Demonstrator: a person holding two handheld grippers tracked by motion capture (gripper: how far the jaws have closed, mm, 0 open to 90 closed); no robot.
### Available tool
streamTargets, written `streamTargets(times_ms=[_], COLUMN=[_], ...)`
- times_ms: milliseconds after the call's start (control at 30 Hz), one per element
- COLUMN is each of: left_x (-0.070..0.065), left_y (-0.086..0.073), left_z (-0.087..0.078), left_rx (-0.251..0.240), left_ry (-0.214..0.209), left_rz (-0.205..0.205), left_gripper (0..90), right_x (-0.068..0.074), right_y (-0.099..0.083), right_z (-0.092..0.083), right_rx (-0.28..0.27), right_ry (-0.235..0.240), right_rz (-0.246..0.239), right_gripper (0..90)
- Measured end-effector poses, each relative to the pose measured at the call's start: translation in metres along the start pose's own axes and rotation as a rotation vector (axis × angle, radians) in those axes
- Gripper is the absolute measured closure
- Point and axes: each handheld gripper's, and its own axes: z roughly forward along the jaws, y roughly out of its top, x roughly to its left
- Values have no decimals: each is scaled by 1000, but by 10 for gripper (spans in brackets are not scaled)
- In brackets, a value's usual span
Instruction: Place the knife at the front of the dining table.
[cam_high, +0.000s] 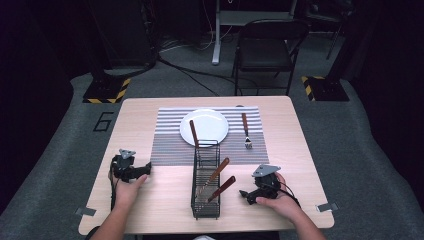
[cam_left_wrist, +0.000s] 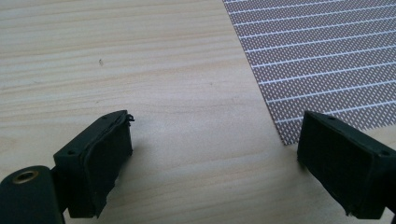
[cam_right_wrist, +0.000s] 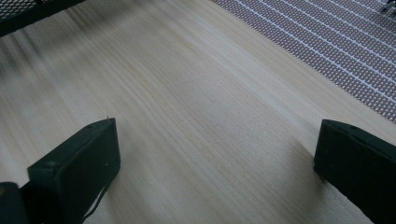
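A black wire cutlery basket (cam_high: 205, 185) stands on the wooden table (cam_high: 150, 200) near the front. It holds several wooden-handled utensils (cam_high: 219, 170). A white plate (cam_high: 204, 126) lies on a striped placemat (cam_high: 170, 145) behind it, with a wooden-handled fork (cam_high: 246, 130) to its right. My left gripper (cam_high: 146, 168) rests on the table left of the basket, open over bare wood (cam_left_wrist: 215, 140) beside the placemat's corner (cam_left_wrist: 327, 60). My right gripper (cam_high: 246, 196) sits right of the basket, also open with nothing between its jaws (cam_right_wrist: 215, 154).
A black folding chair (cam_high: 267, 45) stands beyond the table's far edge. Cables run across the grey floor. The placemat's edge (cam_right_wrist: 336, 51) and the basket's corner (cam_right_wrist: 28, 11) appear in the right gripper view.
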Motion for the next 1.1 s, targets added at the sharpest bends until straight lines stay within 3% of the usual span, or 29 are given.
streamTargets(times_ms=[700, 967, 1100], left_x=[-1, -4, -9], left_y=[1, 2, 5], left_z=[1, 0, -2], left_rx=[3, -7, 3], left_ry=[-9, -30, -60], left_rz=[3, 18, 16], left_gripper=[111, 165, 262], right_x=[0, 0, 0], right_y=[0, 0, 0], right_z=[0, 0, 0], right_rx=[-1, -3, -2], right_ry=[2, 1, 1], right_rz=[4, -2, -1], right_gripper=[0, 0, 0])
